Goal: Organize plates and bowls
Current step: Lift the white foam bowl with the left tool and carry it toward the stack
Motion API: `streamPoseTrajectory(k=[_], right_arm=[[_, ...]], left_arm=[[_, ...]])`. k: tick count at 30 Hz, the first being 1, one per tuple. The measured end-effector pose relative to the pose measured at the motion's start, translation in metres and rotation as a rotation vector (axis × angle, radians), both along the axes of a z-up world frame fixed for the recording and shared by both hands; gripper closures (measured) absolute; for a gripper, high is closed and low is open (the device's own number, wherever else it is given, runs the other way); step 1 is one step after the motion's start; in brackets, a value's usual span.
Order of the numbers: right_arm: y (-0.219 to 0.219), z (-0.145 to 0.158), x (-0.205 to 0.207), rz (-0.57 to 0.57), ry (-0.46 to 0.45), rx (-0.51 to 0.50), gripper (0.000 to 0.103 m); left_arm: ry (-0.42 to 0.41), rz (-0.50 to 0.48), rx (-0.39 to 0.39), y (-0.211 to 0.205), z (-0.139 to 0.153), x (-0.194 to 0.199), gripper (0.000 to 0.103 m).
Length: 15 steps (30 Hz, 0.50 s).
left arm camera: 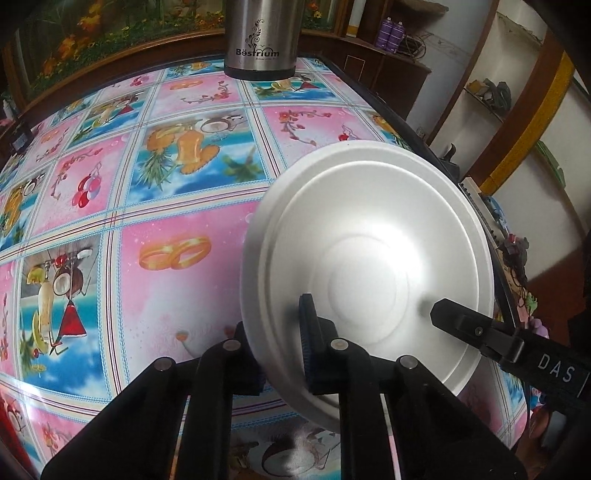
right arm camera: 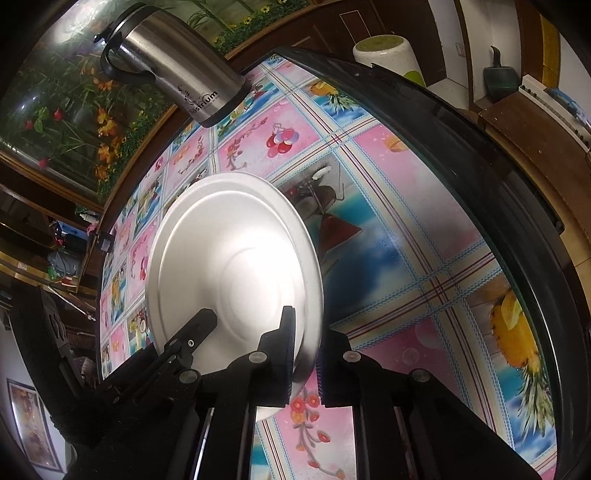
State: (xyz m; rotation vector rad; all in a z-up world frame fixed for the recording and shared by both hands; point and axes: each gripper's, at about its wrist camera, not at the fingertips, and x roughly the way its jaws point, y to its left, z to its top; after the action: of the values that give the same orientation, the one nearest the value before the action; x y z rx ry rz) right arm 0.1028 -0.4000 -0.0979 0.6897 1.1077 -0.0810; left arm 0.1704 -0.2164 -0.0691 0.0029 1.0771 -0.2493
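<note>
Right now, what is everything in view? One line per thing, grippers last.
Plate: one, white, over the table's right side, gripped at opposite rims; whether it touches the table is unclear.
Flask: one, steel with black base, upright at the far table edge.
Table: one, pink and blue fruit-print cover, black rim.
Spray cans: two, purple, on a shelf behind.
Left gripper: black, shut on the plate's near-left rim.
Right gripper: black, shut on the plate's right rim.

White round plate (left arm camera: 369, 258), shallow, raised centre ring, tilted above patterned table, rim between tongs both sides.
</note>
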Motion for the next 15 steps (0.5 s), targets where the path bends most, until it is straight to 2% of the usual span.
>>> streamPoseTrajectory(k=[15], right_arm=[[0.014,0.008,-0.014,0.024,-0.02,-0.014,0.093]], left_arm=[[-0.01,0.008,-0.019,0.014,0.004,-0.022,0.091]])
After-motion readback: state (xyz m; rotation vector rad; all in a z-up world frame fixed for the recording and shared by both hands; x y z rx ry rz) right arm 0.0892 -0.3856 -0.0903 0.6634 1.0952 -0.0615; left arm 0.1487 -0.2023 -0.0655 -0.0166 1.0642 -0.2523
